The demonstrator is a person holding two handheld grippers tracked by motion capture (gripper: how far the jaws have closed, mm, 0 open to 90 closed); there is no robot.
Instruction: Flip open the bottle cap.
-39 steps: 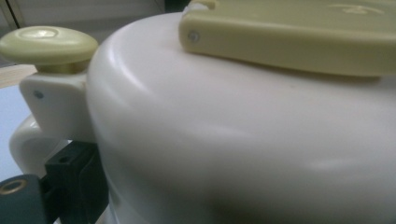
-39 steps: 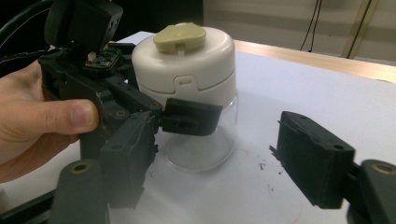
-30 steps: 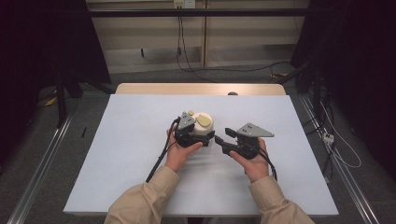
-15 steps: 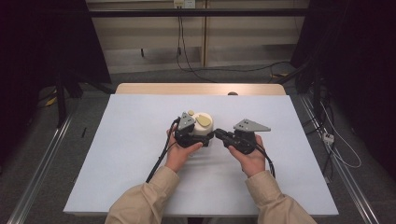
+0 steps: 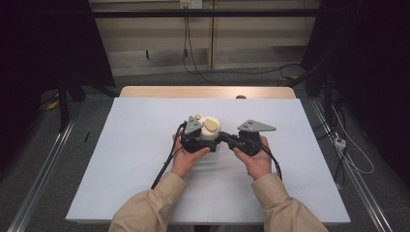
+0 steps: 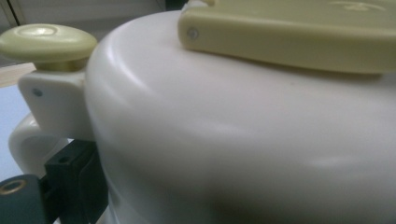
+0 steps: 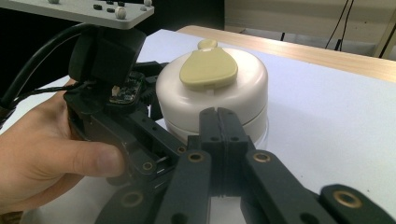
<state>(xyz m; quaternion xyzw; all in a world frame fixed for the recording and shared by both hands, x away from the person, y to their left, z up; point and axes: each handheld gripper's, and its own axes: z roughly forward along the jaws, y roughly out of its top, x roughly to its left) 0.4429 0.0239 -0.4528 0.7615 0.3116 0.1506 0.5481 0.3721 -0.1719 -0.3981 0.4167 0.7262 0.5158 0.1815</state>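
Two hand-held grippers meet at one cream lidded pot (image 5: 209, 131), which sits near the middle of the white table (image 5: 121, 159), slightly toward the far side

Item 1, pot: round, white-cream body with a domed lid; a pale yellow flat tab (image 7: 208, 69) lies on top of the lid, and a small yellow knob (image 6: 46, 43) stands on a bracket at the pot's far-left edge

Item 2, left gripper (image 5: 196, 140): pressed close against the pot's left near side; in its own view the pot wall crowds the lens and one dark jaw shows at the lower left beside a white loop handle. Whether its jaws clamp the pot or merely rest against it cannot be told

Item 3, right gripper (image 7: 219, 123): jaws have just been closing and now stand clenched pad to pad, nothing between them, tips just beside the pot's base on its right near side

Step in hand, as judged: bracing the pot with the left tool while the right lines up on it

Next move, as judged: the closed right tips would need to push or lever some part of the pot, or reopen to take the yellow tab, with the left keeping the body from sliding
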